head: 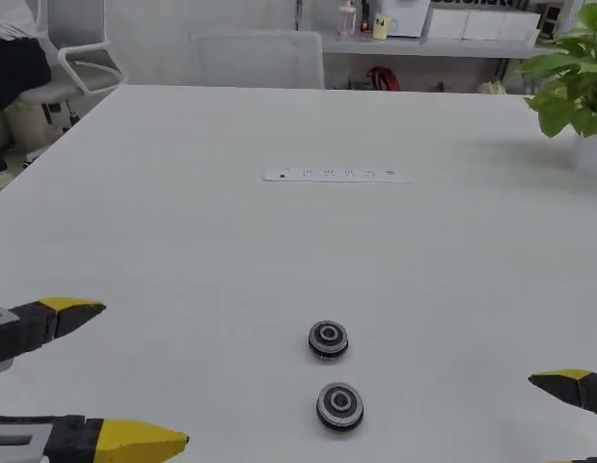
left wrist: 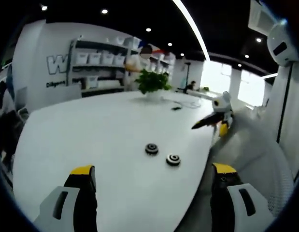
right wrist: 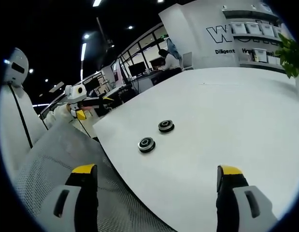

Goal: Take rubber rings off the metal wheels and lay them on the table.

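Two small metal wheels with dark rubber rings lie flat on the white table (head: 182, 231). The farther wheel (head: 328, 340) sits just behind the nearer wheel (head: 339, 406). My left gripper (head: 120, 376) hovers at the table's lower left, open, yellow-tipped, well apart from the wheels. At the lower right, my right gripper (head: 566, 420) is open too, with one tip cut off by the frame. In the left gripper view both wheels (left wrist: 151, 149) (left wrist: 173, 160) lie ahead of the open gripper (left wrist: 153, 174). The right gripper view has them (right wrist: 165, 126) (right wrist: 146, 144) ahead of its open gripper (right wrist: 156, 171).
A white power strip (head: 337, 175) lies at mid table. A potted green plant (head: 573, 87) stands at the far right edge. White chairs (head: 76, 68) stand behind the table, with shelves beyond. The table's near edge runs close to the nearer wheel.
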Motion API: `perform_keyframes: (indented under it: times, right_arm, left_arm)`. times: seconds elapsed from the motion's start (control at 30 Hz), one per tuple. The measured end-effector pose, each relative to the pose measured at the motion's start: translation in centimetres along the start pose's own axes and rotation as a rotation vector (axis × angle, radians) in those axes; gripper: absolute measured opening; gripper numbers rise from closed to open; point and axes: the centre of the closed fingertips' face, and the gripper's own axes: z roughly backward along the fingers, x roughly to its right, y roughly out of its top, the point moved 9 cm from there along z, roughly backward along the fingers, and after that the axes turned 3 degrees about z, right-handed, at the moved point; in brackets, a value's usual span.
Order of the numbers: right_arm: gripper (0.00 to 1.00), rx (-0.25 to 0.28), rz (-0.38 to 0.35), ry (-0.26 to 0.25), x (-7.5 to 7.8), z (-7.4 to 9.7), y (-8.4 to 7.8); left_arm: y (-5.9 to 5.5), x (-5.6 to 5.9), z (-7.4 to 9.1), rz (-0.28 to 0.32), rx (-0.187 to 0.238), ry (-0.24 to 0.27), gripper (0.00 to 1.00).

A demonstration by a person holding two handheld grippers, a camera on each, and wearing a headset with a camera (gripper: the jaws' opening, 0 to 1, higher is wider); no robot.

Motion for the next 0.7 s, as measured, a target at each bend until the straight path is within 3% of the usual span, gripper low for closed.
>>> perform_keyframes:
  times: [0.23,0.37,0.7]
  right_arm:
    - [1.0,0.0,0.036,0.008,0.3,-0.1,1.4]
    - [1.0,0.005,0.064,0.022,0.3,0.0,2.3]
    - [0.99,0.003,0.146,0.047,0.3,0.1,4.9]
  left_arm:
    - [2.2,0.2,-0.9,-0.068,0.028,-0.043,1.0]
    - [2.7,0.3,-1.7,-0.096,0.027,-0.096,1.0]
    - [3.9,0.2,-3.3,-0.16,0.018,-0.159,1.0]
